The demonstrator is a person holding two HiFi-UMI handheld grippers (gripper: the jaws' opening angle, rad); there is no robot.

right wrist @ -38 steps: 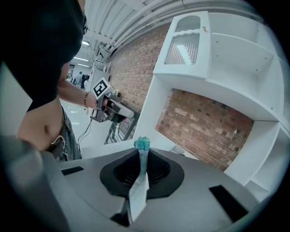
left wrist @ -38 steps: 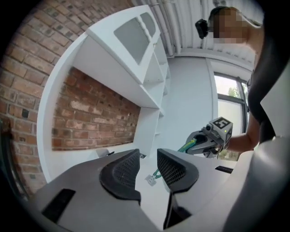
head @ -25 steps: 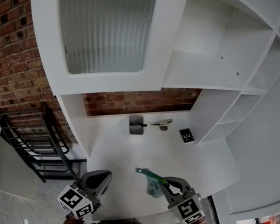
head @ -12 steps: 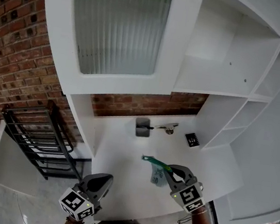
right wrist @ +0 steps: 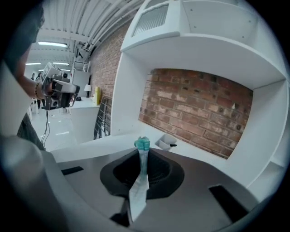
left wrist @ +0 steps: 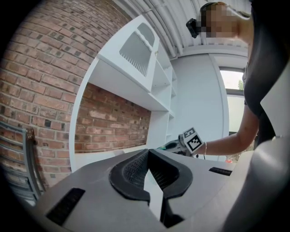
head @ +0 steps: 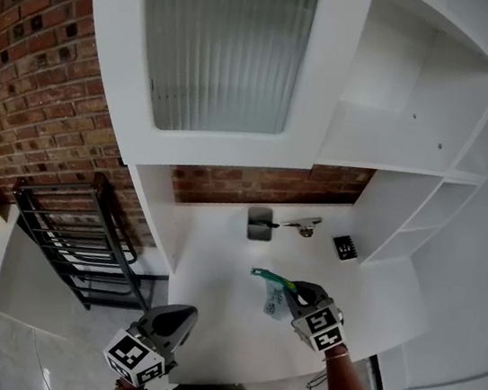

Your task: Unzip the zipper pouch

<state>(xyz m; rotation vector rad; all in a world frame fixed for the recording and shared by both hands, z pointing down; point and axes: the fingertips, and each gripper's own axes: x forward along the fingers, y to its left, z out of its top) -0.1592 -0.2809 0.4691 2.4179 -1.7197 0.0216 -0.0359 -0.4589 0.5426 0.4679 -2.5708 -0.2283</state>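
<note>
In the head view the right gripper [head: 296,291] holds the pouch [head: 274,303] up over the white bench [head: 214,276]. It pinches the pouch just under the teal zip edge [head: 270,278], and the clear body hangs below. The left gripper [head: 176,317] is well apart from it, low by the bench's near edge. In the left gripper view its fingers are pressed together with nothing between them, and the right gripper [left wrist: 188,141] shows far ahead with the pouch. In the right gripper view the fingers are clamped on a thin fold of the pouch [right wrist: 138,183], with the end of the zip edge [right wrist: 142,144] poking up just past them. Whether that teal end is the slider cannot be told. The step in hand looks like presenting the pouch, and the unzipping itself seems not yet begun. The next move likely calls for the left gripper to open, cross to the pouch and take the puller or the free end of the zip. One gripper can then hold the pouch steady while the other draws along the zip edge.
</note>
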